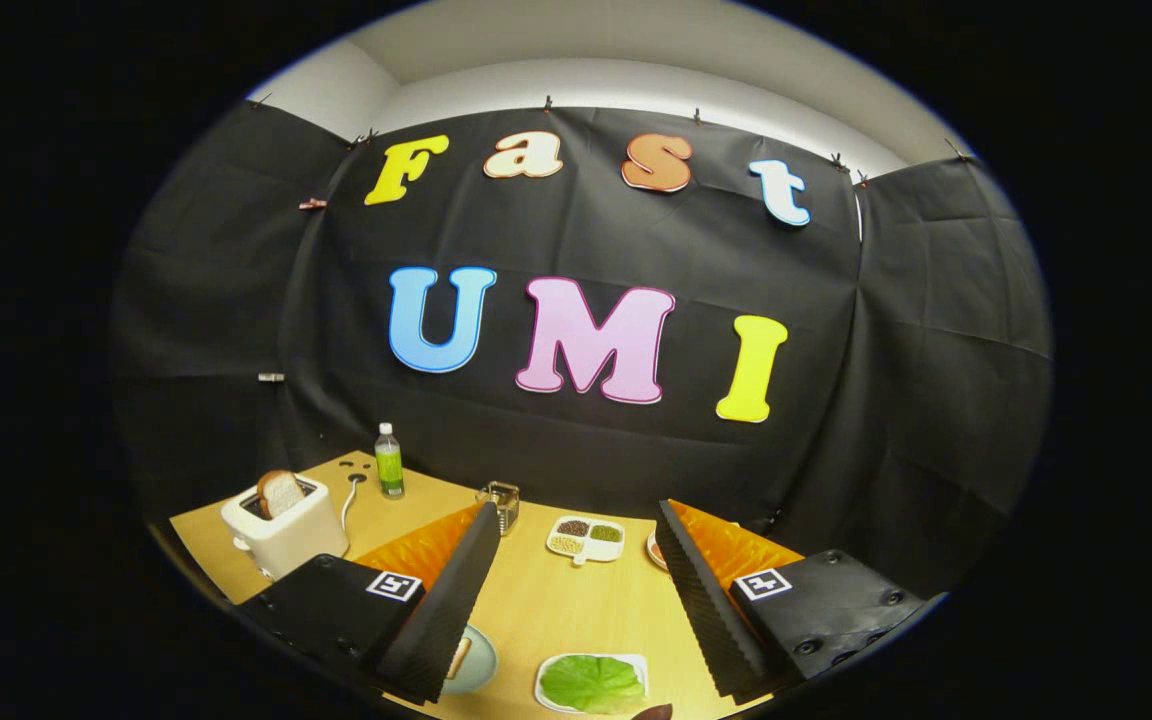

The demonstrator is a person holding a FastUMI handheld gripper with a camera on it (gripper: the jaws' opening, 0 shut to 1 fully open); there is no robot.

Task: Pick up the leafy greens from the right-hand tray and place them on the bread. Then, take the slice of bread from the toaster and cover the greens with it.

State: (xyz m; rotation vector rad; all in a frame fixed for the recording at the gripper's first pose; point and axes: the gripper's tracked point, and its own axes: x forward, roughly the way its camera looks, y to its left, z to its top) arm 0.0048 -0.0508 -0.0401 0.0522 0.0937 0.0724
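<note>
We held the claw (571, 590) open and empty above the desk (576, 610). The leafy greens (592, 682) lay on their tray (542, 690) at six o'clock, between the fingers; soft and light, we judged, best pinched gently at an edge.

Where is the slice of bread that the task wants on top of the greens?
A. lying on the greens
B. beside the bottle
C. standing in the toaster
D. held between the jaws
C: the slice of bread stands in the toaster; the gripper is open, holding nothing.
</note>
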